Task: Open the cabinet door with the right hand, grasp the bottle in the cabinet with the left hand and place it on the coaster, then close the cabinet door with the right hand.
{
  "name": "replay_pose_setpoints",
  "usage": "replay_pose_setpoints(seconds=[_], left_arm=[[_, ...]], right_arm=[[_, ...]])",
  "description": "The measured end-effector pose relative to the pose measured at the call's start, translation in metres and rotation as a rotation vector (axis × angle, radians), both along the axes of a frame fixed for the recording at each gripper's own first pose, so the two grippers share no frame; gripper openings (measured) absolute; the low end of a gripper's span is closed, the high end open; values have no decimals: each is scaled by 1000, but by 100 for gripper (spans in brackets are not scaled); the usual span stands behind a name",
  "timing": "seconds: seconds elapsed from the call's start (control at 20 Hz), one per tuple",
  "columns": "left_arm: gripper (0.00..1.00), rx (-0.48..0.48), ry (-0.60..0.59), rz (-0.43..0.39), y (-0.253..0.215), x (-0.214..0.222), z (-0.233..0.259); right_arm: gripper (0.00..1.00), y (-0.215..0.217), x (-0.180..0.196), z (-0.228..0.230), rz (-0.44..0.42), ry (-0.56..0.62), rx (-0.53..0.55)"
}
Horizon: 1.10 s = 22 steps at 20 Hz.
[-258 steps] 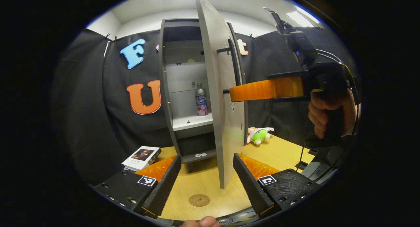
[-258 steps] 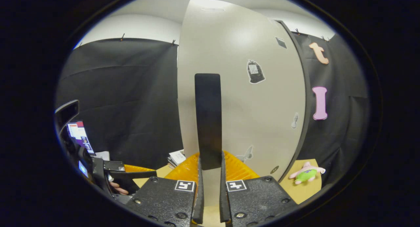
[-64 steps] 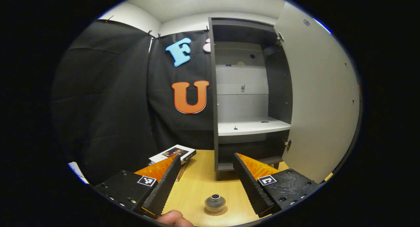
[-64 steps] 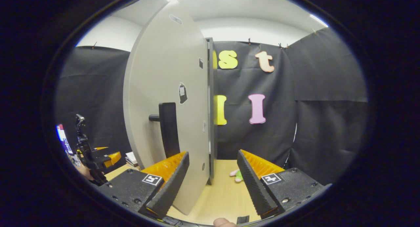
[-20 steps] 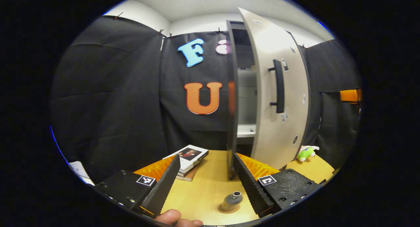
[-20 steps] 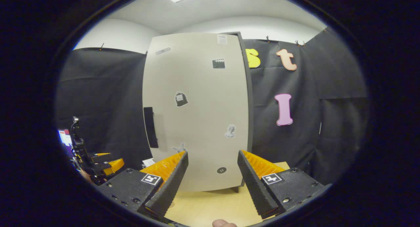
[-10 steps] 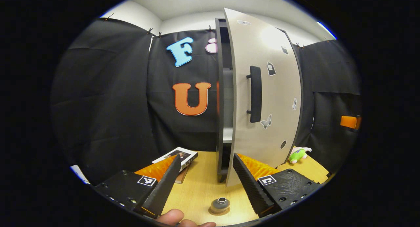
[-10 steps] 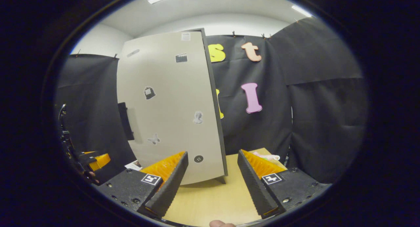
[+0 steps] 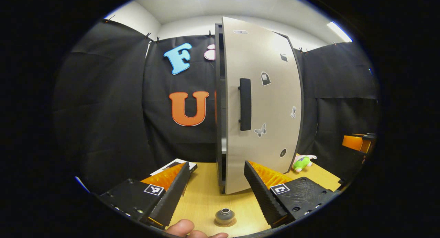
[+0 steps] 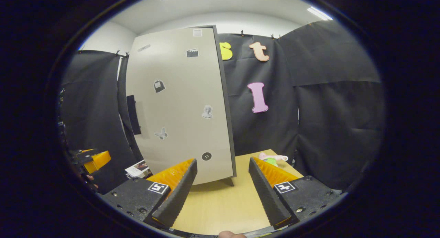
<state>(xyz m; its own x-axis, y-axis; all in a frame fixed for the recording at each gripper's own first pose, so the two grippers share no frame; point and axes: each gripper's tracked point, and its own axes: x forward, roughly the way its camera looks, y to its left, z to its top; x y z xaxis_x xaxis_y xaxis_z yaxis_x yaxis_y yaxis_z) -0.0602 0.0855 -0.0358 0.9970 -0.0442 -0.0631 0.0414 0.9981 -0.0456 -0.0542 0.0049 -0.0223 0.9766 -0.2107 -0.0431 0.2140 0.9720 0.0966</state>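
Note:
The grey cabinet door is almost shut, with a thin gap left at its handle side, and its dark bar handle faces me. Seen from above, the bottle stands upright on the round brown coaster on the wooden table. My left gripper is open above it and touches nothing. In the right gripper view the door and its handle stand to the left. My right gripper is open, clear of the door.
A stack of books lies left of the cabinet foot. A green and pink plush toy lies on the table right of the cabinet. The other gripper shows at the right edge of the left gripper view.
The door has swung from partly open to almost shut. My right gripper has drawn back from it and stays open. The bottle has stayed on the coaster.

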Motion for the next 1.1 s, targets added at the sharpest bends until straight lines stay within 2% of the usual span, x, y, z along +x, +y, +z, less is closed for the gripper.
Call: replay_pose_setpoints(seconds=[0.2,0.55,1.1], left_arm=[[96,-13,-13,-31,-16,3,6],[96,-28,7,-47,-37,4,18],[96,-34,-30,-34,-43,12,31]], right_arm=[[97,1,-9,3,15,-5,-75],[95,0,-10,14,57,-5,-89],[95,-3,8,26,116,-14,-139]])
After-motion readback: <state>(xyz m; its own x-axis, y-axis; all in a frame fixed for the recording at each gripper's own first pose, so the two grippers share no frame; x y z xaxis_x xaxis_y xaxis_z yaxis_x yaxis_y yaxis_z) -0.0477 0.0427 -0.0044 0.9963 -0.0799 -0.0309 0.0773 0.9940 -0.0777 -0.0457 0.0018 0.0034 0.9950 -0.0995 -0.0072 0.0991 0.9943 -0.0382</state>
